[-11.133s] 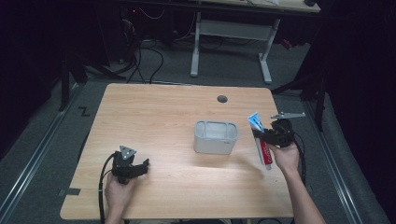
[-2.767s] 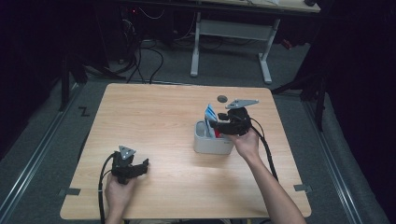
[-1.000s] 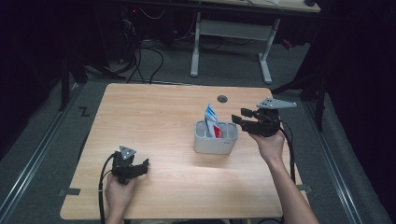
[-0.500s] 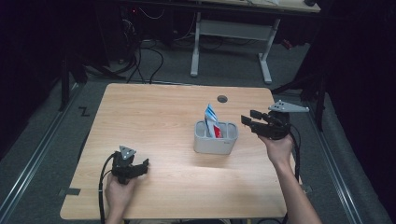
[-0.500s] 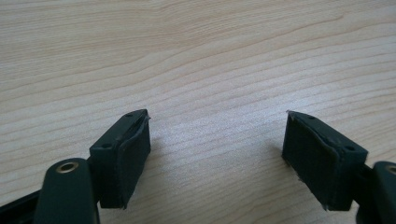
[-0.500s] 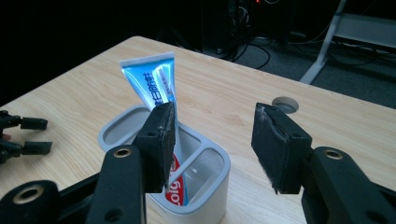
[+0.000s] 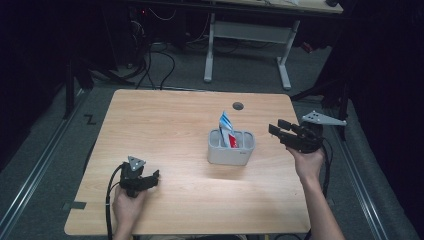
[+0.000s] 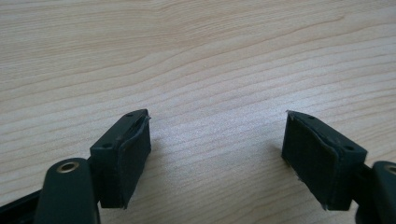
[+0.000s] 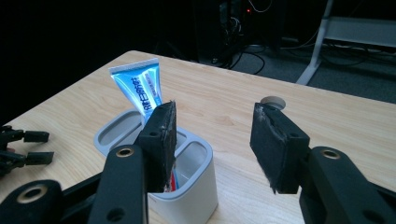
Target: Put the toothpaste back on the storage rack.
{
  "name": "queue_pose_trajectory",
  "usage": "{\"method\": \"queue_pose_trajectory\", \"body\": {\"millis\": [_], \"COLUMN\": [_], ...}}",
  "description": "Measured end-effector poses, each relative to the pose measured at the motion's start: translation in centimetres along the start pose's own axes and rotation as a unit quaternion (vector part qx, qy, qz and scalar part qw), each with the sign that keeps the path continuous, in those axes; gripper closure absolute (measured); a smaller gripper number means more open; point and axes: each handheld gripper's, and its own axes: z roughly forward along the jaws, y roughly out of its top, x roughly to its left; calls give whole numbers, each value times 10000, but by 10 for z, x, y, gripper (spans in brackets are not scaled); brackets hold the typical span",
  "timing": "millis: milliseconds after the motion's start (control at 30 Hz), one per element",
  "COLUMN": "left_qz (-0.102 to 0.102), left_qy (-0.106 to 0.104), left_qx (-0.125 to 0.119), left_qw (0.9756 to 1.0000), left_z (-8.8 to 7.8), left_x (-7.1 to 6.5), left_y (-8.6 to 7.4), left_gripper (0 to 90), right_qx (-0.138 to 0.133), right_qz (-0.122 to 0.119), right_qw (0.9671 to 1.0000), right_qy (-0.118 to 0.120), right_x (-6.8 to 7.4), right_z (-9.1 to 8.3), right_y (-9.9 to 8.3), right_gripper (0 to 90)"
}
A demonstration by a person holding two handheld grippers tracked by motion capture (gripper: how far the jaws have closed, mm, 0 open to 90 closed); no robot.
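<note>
Two grippers show in the high view. The right gripper [image 7: 280, 131] hovers just right of the grey plastic two-compartment holder [image 7: 231, 148], jaws spread and empty. A blue-and-white toothpaste tube [image 7: 226, 127] stands crimped end up in the holder, leaning against a compartment wall, which likely keeps it upright. The left gripper [image 7: 150, 177] rests low on the light wooden table [image 7: 165, 120], well apart from the holder.

Left gripper view: jaws released, nothing between them, bare wood beneath.

Right gripper view: jaws parted and empty, aimed past the holder, which sits close below the near jaw; the tube rises behind it.
</note>
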Motion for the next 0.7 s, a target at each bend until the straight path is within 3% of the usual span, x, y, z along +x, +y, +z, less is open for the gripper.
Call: {"method": "queue_pose_trajectory", "body": {"millis": [700], "left_qz": [3], "left_qy": [2], "left_qx": [-1], "left_qw": [10000], "left_z": [0], "left_x": [0], "left_y": [0], "left_gripper": [245], "right_qx": [-84], "right_qz": [280], "right_qw": [9994], "right_qy": [-186], "right_x": [-21], "right_z": [-21], "right_y": [-22], "right_gripper": [522]}}
